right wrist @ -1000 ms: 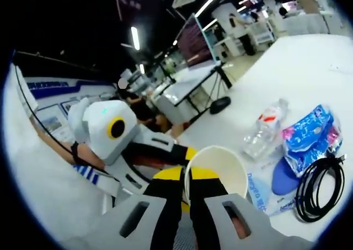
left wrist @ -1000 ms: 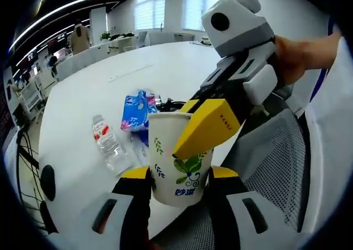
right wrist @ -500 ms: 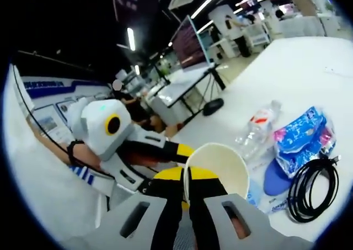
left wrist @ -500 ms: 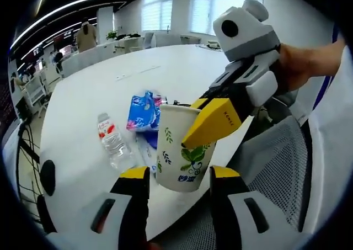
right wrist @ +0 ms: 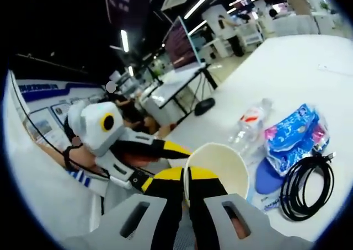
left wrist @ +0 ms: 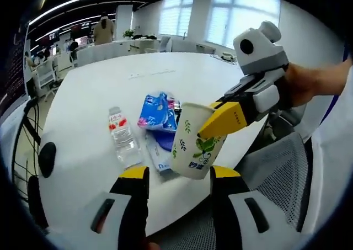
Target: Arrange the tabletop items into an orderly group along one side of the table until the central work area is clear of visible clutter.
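The right gripper (left wrist: 223, 122) has the paper cup (left wrist: 194, 142) by its rim, yellow jaws pinched tight on the wall, one inside and one outside. In the right gripper view the same grip shows from above: the right gripper (right wrist: 186, 186) is clamped on the near edge of the cup (right wrist: 216, 163), whose inside is bare. The cup hangs in the air, tilted, above the near edge of the white counter (left wrist: 88, 101), off the surface.

The left gripper (left wrist: 179, 175) sits just below the cup with its jaws spread wide, one on each side of the cup's base and not touching it. In the right gripper view the left gripper (right wrist: 165, 148) reaches in from the left, a hand (right wrist: 83, 157) behind it.

Down on the counter, a small clear water bottle (left wrist: 124, 139) with a red label lies on its side. Just beside it a blue packet (left wrist: 158, 110) rests partly over a flat white-and-blue pack (left wrist: 159, 153). In the right gripper view a black cable (right wrist: 304, 182) lies coiled right next to the packet (right wrist: 292, 137), with the bottle (right wrist: 248, 127) on the far side.

A mesh chair (left wrist: 276, 178) stands beside the counter edge, under the person's arm. Beyond, desks and a person stand far back in the room.
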A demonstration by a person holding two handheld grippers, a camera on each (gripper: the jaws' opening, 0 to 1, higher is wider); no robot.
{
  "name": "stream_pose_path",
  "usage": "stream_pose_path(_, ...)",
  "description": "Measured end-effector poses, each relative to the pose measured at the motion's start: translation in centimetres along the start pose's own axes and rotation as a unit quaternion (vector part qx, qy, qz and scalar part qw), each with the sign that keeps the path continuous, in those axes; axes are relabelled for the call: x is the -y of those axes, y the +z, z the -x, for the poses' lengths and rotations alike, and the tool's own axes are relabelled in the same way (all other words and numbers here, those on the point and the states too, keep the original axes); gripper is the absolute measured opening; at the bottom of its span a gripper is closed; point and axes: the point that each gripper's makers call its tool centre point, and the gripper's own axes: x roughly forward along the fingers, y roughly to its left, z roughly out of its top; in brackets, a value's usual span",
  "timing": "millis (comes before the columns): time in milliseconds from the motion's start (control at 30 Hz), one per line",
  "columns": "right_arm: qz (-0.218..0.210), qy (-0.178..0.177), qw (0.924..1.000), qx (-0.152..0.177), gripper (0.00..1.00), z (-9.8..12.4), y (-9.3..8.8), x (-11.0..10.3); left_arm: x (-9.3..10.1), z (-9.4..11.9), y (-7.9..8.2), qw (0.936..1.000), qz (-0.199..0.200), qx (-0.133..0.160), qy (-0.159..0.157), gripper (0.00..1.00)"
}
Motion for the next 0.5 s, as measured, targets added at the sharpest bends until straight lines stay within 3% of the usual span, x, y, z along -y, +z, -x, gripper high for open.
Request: stream_pose_path(500, 0.018, -0.012, 0.9996, -0.02, 0.0, -1.2, 1.1, 0.7, -3.3, 1.7, 0.6, 0.9952, 0.078, 0.049, 0.033, 0.44)
